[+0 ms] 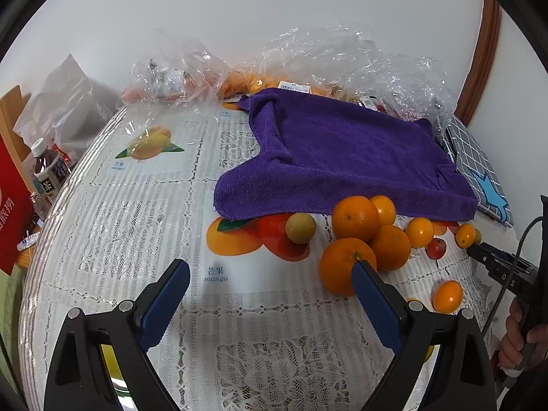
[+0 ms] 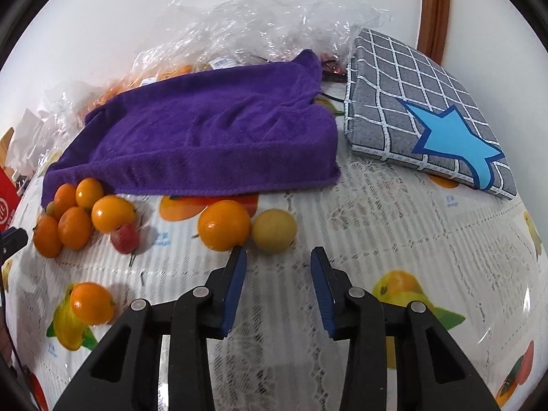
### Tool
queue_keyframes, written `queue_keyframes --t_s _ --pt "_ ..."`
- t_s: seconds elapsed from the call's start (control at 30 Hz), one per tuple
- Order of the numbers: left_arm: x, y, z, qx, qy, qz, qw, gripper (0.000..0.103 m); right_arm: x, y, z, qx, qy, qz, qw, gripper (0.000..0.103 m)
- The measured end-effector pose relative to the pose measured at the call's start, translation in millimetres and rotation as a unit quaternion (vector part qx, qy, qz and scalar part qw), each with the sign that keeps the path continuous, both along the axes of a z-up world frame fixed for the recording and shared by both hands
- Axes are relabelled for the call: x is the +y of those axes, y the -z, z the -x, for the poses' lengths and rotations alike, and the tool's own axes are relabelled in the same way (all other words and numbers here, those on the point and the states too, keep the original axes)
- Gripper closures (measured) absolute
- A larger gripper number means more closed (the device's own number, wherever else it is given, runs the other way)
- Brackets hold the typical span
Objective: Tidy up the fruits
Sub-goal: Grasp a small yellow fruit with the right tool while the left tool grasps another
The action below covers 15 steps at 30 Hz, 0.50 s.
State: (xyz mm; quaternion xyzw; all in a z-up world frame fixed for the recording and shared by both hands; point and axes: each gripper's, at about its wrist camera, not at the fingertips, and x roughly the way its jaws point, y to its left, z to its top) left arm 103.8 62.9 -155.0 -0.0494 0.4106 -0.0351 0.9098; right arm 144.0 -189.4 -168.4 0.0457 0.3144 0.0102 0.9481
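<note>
While spread wide over the table (image 1: 144, 212): left gripper (image 1: 270, 284) empty, beside oranges (image 1: 356, 217); right gripper (image 2: 278, 267) wide, empty, near yellow fruit (image 2: 274, 230) and purple towel (image 2: 212, 137).

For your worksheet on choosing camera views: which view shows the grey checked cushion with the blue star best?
The right wrist view: the cushion lies whole, grid and star clear, beside the purple towel. The left wrist view shows only its edge past the towel.
</note>
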Motion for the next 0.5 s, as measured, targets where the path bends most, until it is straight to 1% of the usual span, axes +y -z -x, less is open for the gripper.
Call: queue_keyframes --t_s 0.23,0.33,0.4,0.5 --pt "1 -4 -3 -0.002 0.000 0.013 0.9999 0.007 -2 -3 -14 -0.003 -0.002 -0.001 1.000 0.064" --pt "-3 -4 -6 0.000 0.007 0.014 0.9999 0.008 -2 -3 -17 -0.008 -0.004 -0.001 1.000 0.069" --pt "-6 -2 -10 0.003 0.010 0.014 0.9998 0.011 -2 -3 -17 -0.011 -0.005 0.000 1.000 0.076" --pt "-6 -1 -16 0.007 0.008 0.023 0.9997 0.018 -7 -4 -16 -0.011 -0.011 -0.013 1.000 0.076"
